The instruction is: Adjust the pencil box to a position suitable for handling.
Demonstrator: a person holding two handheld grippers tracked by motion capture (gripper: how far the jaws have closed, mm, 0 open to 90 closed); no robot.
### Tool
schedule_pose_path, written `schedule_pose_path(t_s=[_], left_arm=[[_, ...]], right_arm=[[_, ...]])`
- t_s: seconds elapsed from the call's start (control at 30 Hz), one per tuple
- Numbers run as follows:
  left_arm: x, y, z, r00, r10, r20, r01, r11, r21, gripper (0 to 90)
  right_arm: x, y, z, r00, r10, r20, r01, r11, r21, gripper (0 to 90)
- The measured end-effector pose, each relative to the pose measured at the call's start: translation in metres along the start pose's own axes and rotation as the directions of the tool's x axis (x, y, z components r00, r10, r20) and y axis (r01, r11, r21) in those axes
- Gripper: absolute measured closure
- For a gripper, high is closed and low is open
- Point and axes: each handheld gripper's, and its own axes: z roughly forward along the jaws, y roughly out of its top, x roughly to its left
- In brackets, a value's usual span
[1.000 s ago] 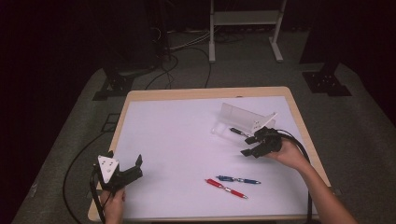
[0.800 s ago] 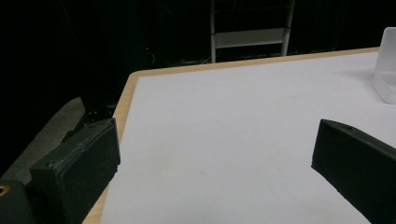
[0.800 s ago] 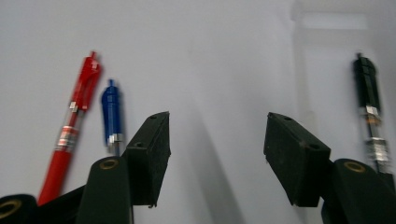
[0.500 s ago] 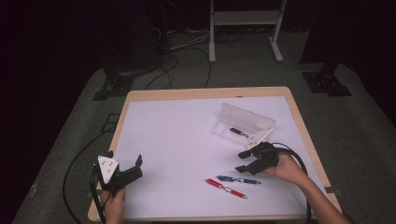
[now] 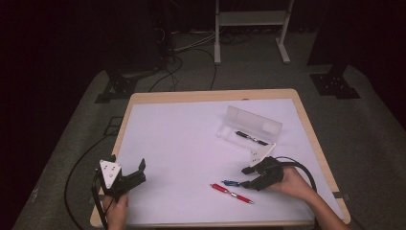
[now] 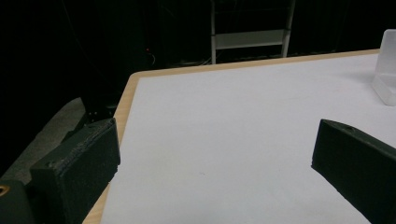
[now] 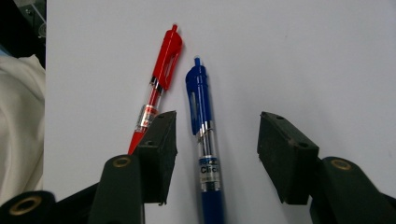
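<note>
Jaws of right gripper (image 7: pixel 212 140) spread astride blue pen (image 7: pixel 205 140), best centred clear of red pen (image 7: pixel 156 88) before closing; left gripper (image 6: pixel 215 172) likewise agape.

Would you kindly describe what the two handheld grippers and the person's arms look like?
Both are black. The left claw carries a grey three-cornered plate with dark dots, and a black cable trails toward the table edge. The right claw has a similar plate and a thick black looping cable. Its blocky jaws have brass-coloured rivets. The forearms are bare, with no sleeves in view.
</note>
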Motion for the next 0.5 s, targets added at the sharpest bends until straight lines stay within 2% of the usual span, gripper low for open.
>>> schedule_pose_path(t_s=[0.13,0.27,0.5], left_arm=[[0.0,0.0,0.0,1.0,0.003,0.0,-0.003,1.0,0.0,0.4],[0.0,0.0,0.0,1.0,0.001,-0.001,-0.001,1.0,0.0,0.4],[0.001,0.0,0.0,1.0,-0.001,-0.001,0.001,1.0,-0.001,0.4]], right_arm=[[0.003,-0.001,0.005,0.9999,-0.009,-0.007,0.009,1.0,0.02,53.2],[0.006,-0.004,0.012,0.9994,-0.034,0.005,0.034,0.998,0.053,59.8],[0.006,-0.004,0.015,0.9994,-0.035,0.008,0.034,0.998,0.059,66.4]])
